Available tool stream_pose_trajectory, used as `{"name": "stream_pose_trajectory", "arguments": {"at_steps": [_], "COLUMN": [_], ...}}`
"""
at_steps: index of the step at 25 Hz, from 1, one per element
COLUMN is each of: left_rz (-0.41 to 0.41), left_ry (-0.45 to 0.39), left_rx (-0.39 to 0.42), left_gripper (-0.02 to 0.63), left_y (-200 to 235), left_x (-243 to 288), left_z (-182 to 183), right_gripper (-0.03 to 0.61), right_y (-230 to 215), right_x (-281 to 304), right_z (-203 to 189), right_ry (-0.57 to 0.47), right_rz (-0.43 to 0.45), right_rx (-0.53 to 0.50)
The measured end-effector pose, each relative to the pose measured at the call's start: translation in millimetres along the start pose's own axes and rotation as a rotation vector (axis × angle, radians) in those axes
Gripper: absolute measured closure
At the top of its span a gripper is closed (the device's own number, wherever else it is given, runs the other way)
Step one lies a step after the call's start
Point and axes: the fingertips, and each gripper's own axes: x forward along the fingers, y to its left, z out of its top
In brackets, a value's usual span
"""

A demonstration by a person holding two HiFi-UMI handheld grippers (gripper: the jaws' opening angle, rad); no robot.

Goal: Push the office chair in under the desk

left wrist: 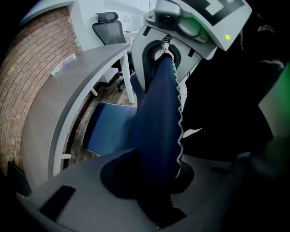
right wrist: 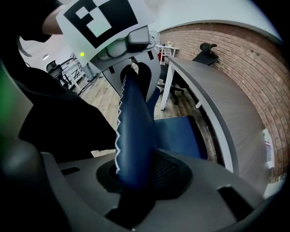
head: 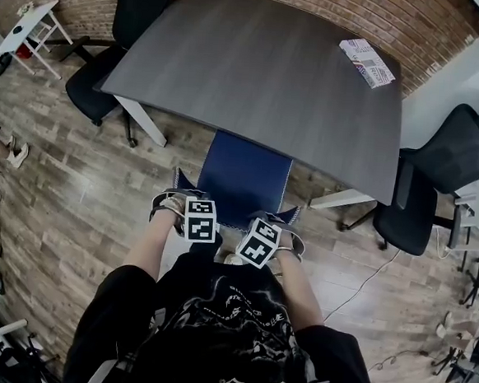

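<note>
Pinching the top edge of the blue padded office chair, left gripper and right gripper each clamp its backrest. Its seat lies partly under the near edge of the grey wooden desk. Recommended: push evenly, straight towards the far side, centred between white desk legs.

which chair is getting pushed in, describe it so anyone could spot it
Find the big grey desk by the brick wall. At the middle of its near edge stands the office chair, its seat at the desktop's edge. It is the only blue one; the black chairs stand at the desk's sides, and the left gripper and right gripper clamp its backrest.
</note>
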Motion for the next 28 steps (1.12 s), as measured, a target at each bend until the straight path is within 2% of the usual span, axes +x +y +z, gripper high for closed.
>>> {"name": "stream_pose_trajectory", "arguments": {"at_steps": [28], "left_rz": [-0.011], "left_ry": [0.005], "left_rx": [0.025], "left_gripper": [0.517], "left_y": [42], "left_x": [2], "left_z": [3], "right_gripper": [0.480], "right_y": [-41], "right_x": [4], "right_z": [6], "right_ry": [0.000], "right_rz": [-0.001], "right_rx": [0.022]}}
